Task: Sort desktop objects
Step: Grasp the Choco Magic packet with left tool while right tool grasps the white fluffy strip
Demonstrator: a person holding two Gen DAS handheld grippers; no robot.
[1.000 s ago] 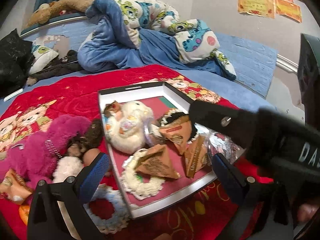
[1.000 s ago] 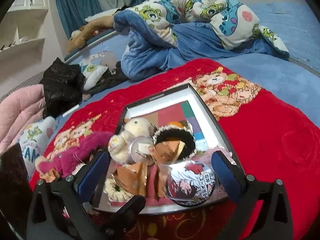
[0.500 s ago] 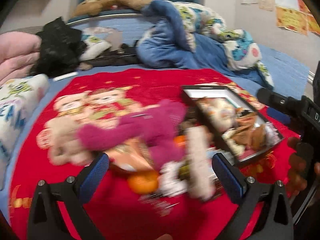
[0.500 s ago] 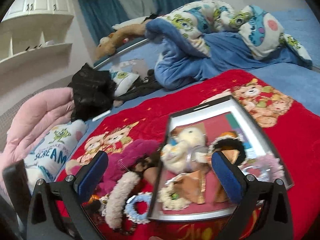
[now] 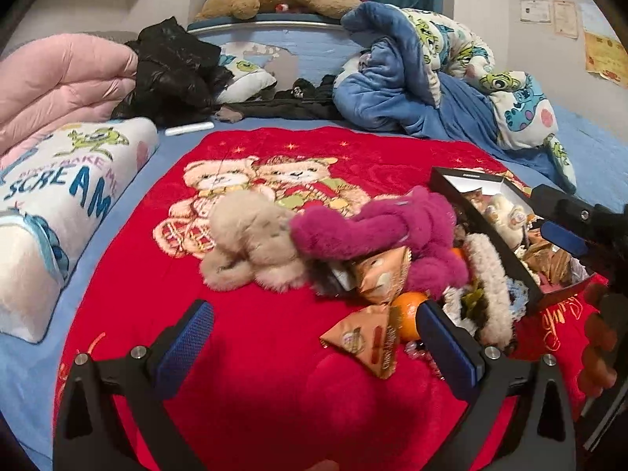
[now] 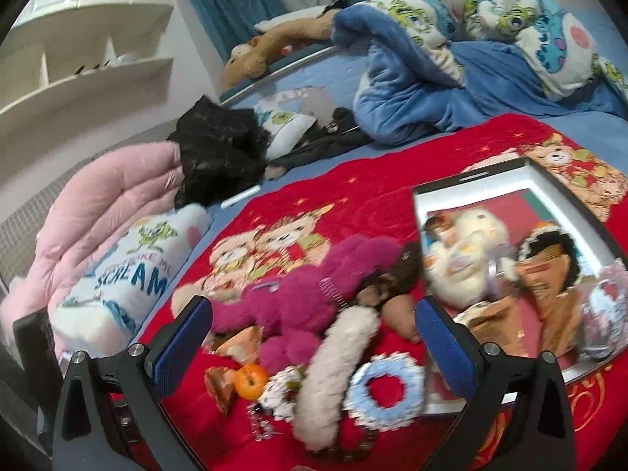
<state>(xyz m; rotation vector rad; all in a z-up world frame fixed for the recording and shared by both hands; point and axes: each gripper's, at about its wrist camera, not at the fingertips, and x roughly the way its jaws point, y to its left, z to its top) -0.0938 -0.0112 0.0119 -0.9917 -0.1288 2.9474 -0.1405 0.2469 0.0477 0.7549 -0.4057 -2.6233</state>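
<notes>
A heap of soft, loose things lay on the red plush blanket (image 5: 243, 353) just left of the tray: a shaggy magenta plush toy (image 5: 376, 227), a fuzzy beige plush (image 5: 251, 247) pressed against it, a smooth round orange (image 5: 408, 314), 2 crinkly brown pyramid-shaped snack packets (image 5: 373, 343) and a cream fluffy hair band (image 5: 490, 286). From the right wrist, a blue-and-white crocheted ring (image 6: 386, 388) lay flat beside the tray's near corner.

The left gripper (image 5: 314, 349) hung spread wide over bare blanket, holding nothing; its right blue pad (image 5: 447, 345) stood just in front of the orange. The right gripper (image 6: 314, 341) was equally wide apart and empty above the heap.

The shallow rectangular tray (image 6: 482, 176), dark-rimmed with white inner walls, held a cream plush (image 6: 463, 255), a black frilled ring (image 6: 549, 243), more brown packets (image 6: 549, 298) and a shiny round badge (image 6: 604, 302), blurred.
</notes>
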